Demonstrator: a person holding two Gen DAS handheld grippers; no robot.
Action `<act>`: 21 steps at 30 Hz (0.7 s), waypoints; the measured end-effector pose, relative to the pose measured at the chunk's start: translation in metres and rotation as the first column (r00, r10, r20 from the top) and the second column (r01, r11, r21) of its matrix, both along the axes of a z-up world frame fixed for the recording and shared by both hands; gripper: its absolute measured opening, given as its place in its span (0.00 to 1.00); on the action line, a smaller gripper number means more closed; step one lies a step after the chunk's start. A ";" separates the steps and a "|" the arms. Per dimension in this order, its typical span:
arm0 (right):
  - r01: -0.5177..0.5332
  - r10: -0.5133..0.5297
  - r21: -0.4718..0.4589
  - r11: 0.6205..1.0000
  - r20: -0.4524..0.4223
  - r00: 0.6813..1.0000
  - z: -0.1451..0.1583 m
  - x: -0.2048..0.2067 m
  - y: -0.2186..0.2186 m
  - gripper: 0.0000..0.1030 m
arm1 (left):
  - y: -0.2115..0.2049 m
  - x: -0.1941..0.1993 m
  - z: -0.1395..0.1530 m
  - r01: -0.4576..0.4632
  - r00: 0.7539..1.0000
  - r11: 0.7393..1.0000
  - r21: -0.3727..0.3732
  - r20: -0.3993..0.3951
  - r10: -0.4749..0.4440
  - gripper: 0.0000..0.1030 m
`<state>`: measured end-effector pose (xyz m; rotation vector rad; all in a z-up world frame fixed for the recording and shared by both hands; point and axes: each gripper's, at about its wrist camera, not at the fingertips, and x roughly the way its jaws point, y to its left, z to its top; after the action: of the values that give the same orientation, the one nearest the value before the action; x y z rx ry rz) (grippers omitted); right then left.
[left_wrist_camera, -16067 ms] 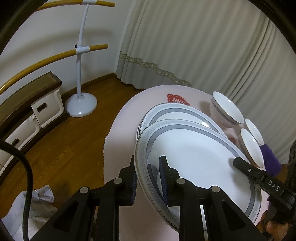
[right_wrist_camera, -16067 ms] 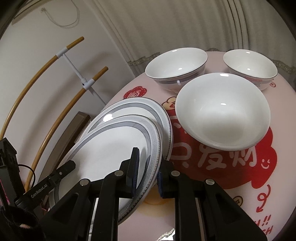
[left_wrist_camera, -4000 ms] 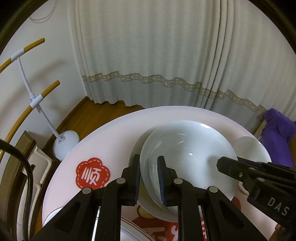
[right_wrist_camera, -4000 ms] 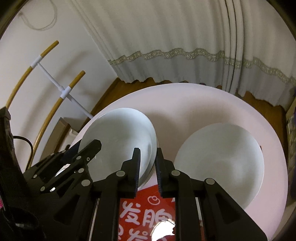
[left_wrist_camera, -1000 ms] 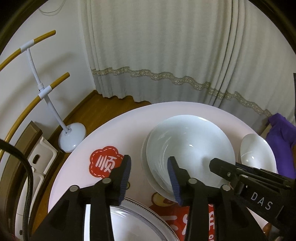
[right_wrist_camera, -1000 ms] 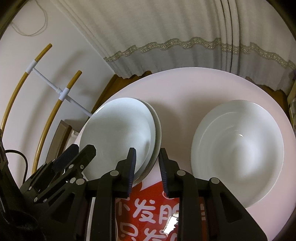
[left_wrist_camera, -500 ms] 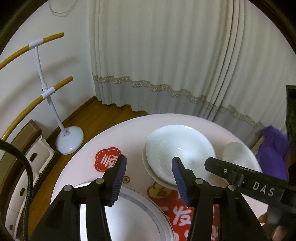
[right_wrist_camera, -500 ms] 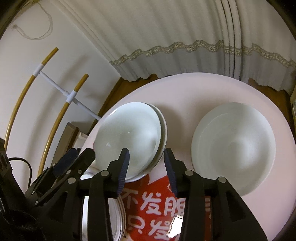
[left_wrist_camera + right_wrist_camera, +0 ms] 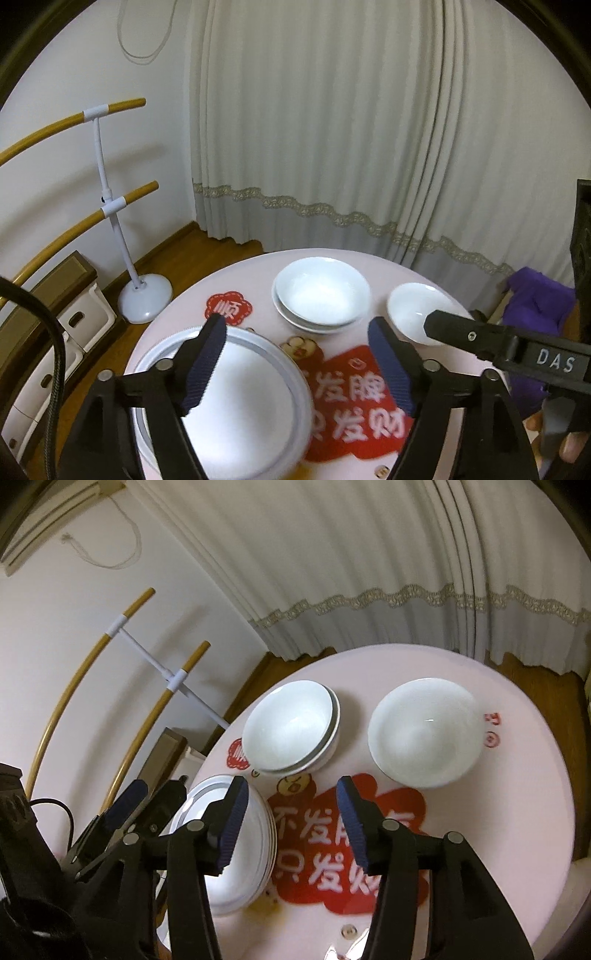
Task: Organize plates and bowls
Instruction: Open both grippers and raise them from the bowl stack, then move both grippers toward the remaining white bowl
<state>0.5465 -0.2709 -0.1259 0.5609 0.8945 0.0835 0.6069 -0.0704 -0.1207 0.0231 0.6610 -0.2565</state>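
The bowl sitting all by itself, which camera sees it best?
The right wrist view: the lone bowl shows whole, rim and inside, with nothing covering it. In the left wrist view it looks smaller, and the right gripper's black bar hides its near edge.

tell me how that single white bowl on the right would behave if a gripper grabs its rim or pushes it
The single bowl looks glazed and glossy, so the pads may slip on its rim. It seems rigid ceramic, likely fragile if dropped. Pushed, it would probably slide on the smooth table rather than tip, since it sits wide and low.
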 end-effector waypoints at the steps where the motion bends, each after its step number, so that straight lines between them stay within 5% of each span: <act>1: 0.000 0.000 -0.003 1.000 0.006 1.000 0.003 -0.005 0.000 0.62 | 0.001 -0.011 0.001 0.002 1.000 1.000 -0.005 0.004 -0.002 0.78; 11: -0.031 0.034 -0.041 0.999 0.093 0.995 0.023 -0.084 -0.019 0.70 | 0.004 -0.119 -0.004 -0.010 0.999 1.000 -0.029 0.050 0.012 0.94; 21: -0.030 0.040 -0.095 0.995 0.106 0.994 0.014 -0.116 -0.050 0.82 | -0.029 -0.142 -0.003 -0.064 0.998 0.997 -0.050 0.003 0.064 0.99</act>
<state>0.4304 -0.3212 -0.1120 0.4493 0.7992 0.1027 0.4646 -0.0998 -0.1235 -0.0455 0.6491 -0.2108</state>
